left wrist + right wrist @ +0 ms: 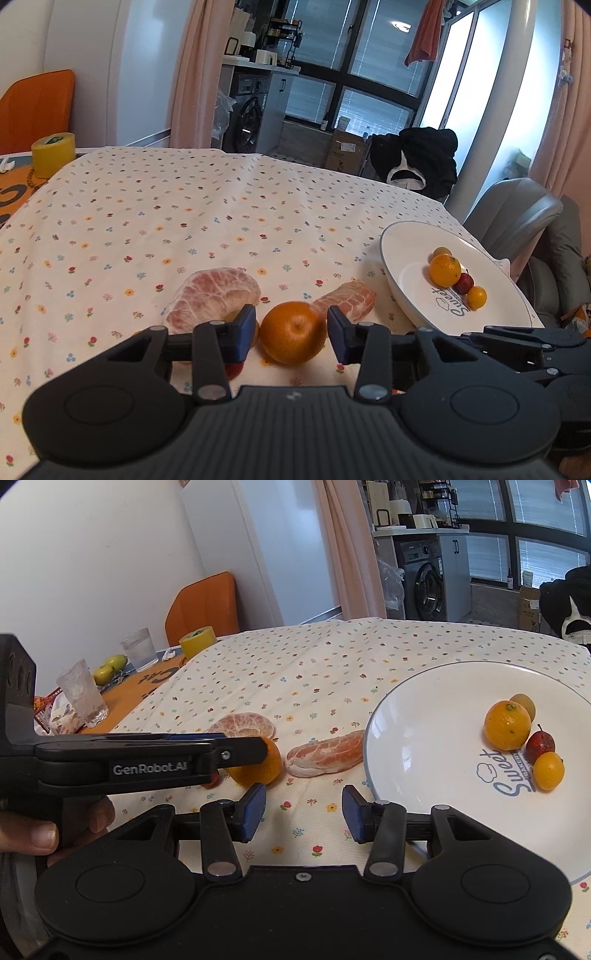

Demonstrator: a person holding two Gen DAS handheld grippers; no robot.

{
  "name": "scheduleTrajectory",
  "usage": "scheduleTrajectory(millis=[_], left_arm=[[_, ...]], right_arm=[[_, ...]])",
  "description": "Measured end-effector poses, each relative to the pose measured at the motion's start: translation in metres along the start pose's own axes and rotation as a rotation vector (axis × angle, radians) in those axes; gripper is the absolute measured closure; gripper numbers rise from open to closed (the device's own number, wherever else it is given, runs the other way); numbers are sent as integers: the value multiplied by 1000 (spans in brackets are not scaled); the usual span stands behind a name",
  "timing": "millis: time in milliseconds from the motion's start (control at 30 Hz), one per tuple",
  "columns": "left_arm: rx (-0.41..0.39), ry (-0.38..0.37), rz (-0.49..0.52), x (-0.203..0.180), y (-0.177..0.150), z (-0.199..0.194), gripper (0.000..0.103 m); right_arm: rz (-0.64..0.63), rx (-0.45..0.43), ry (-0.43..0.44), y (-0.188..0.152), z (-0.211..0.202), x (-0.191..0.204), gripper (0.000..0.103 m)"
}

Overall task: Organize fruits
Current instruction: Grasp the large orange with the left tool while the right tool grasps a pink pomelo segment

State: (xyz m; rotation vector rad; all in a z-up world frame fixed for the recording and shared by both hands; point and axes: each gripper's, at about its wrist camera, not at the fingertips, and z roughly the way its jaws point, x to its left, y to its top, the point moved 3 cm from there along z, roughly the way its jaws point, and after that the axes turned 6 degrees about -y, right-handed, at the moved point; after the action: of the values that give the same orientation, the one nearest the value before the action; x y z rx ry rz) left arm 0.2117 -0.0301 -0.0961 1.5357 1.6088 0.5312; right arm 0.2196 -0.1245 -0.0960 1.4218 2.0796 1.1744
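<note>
The left tool stands wide open with an orange between its blue pads, neither touching the fruit yet. The right tool hovers open and empty over the surface, near the plate. Closing off-centre could squirt the round orange sideways into the peeled segment just beside it.

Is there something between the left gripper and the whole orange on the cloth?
Nothing visible. The left gripper is open with the orange already between its fingers. A peeled pomelo piece lies between the orange and the plate.
</note>
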Motion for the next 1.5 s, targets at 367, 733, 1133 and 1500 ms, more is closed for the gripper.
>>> scheduleTrajectory(millis=[367, 733, 1133, 1500], left_arm=[[64, -6, -21, 0, -6, 14, 63], [-28, -9, -56, 13, 8, -22, 63], [-85, 30, -139, 54, 9, -51, 63], [-103, 53, -193, 86, 1, -64, 63]], right_arm=[[-22, 1, -12, -1, 1, 3, 56], [-24, 5, -36, 7, 12, 11, 51], [-47, 34, -102, 20, 36, 32, 33], [-74, 37, -135, 28, 50, 42, 23]])
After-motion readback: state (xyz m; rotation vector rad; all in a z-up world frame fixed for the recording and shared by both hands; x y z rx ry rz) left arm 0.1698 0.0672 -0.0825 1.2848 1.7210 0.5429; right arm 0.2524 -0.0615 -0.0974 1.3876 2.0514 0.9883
